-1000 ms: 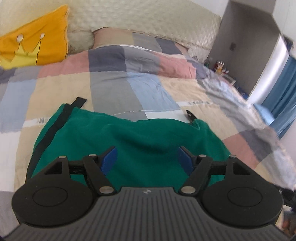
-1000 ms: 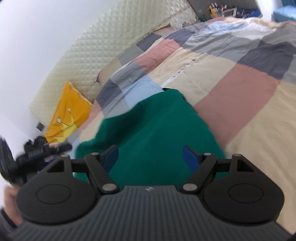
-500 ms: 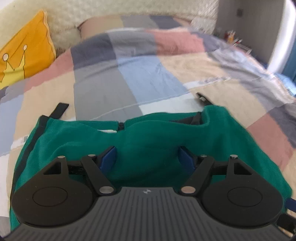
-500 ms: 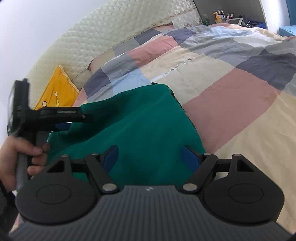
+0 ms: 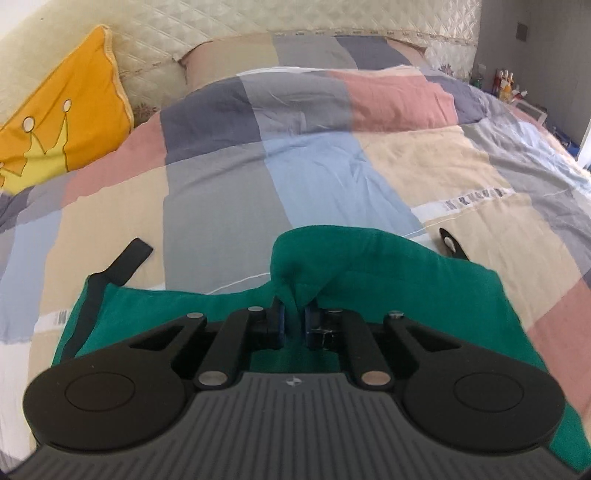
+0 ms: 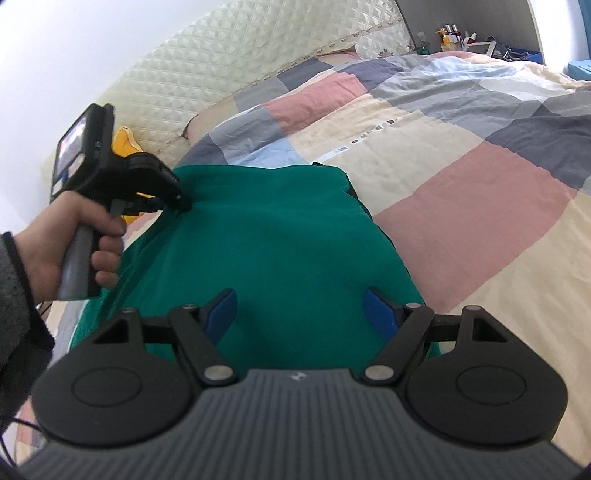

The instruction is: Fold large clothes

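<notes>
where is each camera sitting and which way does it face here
Left wrist: rides the left gripper, facing up the bed toward the headboard; its jaws are pinched on the green garment.
Right wrist: rides the right gripper, jaws open above the garment, facing the headboard; shows the left hand on its gripper.
Shared: garment, patchwork duvet, yellow pillow.

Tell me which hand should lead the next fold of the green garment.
Left, probably. The left tongs are already pinched on a raised bunch of the green garment, ready to carry it over. The right tongs stand open above flat cloth, gripping nothing.
</notes>
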A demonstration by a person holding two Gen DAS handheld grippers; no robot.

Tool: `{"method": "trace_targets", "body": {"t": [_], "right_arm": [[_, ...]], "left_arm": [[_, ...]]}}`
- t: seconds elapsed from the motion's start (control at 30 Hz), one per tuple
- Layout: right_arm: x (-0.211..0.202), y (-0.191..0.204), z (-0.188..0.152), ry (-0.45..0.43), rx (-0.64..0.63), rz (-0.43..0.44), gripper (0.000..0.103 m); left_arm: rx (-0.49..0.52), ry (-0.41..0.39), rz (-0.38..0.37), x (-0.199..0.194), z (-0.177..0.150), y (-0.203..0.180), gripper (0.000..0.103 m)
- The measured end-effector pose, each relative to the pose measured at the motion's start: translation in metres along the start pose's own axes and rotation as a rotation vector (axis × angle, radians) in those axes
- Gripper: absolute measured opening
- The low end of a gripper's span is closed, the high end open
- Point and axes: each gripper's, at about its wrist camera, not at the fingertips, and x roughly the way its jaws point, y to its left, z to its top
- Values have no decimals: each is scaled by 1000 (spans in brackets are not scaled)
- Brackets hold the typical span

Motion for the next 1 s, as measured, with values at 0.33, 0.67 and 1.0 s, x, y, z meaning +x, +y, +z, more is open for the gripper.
{"method": "trace_targets", "body": {"t": [0.33, 0.67, 1.0], "right_arm": [[13, 7, -1, 17, -68, -23, 77], [18, 14, -1, 2, -119, 0, 81], [7, 16, -6, -89, -148, 29, 80]], "left_arm": [[-1, 129, -27, 78, -9, 2, 12], [51, 86, -30, 68, -10, -2, 60], [85, -144, -54, -48, -37, 20, 65]]}}
